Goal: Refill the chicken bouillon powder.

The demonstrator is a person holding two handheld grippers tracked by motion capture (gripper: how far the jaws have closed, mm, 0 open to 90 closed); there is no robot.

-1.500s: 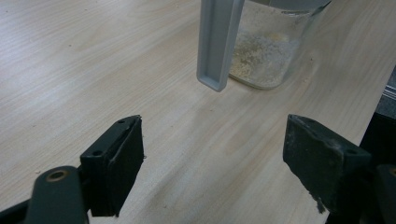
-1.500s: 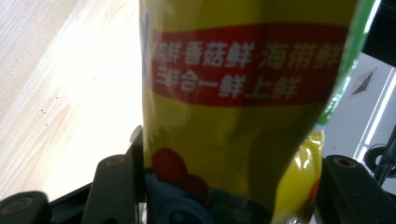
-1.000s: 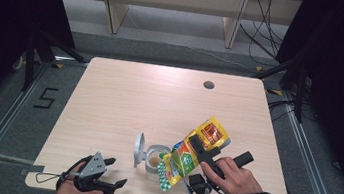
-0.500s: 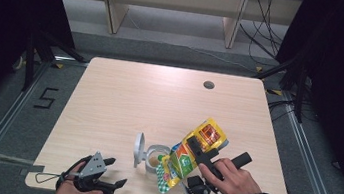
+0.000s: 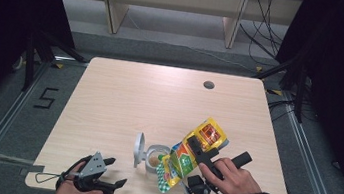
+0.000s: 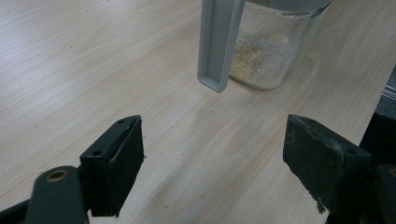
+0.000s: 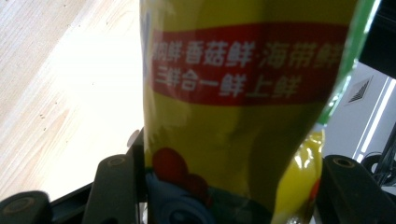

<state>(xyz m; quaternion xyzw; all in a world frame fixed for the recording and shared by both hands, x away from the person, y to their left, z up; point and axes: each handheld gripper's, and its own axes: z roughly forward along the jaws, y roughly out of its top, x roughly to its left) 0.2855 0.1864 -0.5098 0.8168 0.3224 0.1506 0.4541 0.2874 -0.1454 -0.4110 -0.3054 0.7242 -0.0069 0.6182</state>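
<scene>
Nothing is shifting since a second ago: the right gripper (image 5: 199,150) is still pinching the yellow seasoning pouch (image 5: 192,152), tilted over the glass jar (image 5: 155,156) near the table's (image 5: 124,96) front edge. Its own view is showing red lettering on the pouch (image 7: 243,116). The left gripper (image 6: 212,168) is resting spread (nothing between), facing beige granules inside the jar (image 6: 264,51), its grey lid (image 6: 217,42) hanging open.

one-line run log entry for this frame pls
stage: pouring from yellow pouch into glass jar | right gripper: shut on pouch, tilted over jar | left gripper: open, resting near table edge | jar lid: open
</scene>
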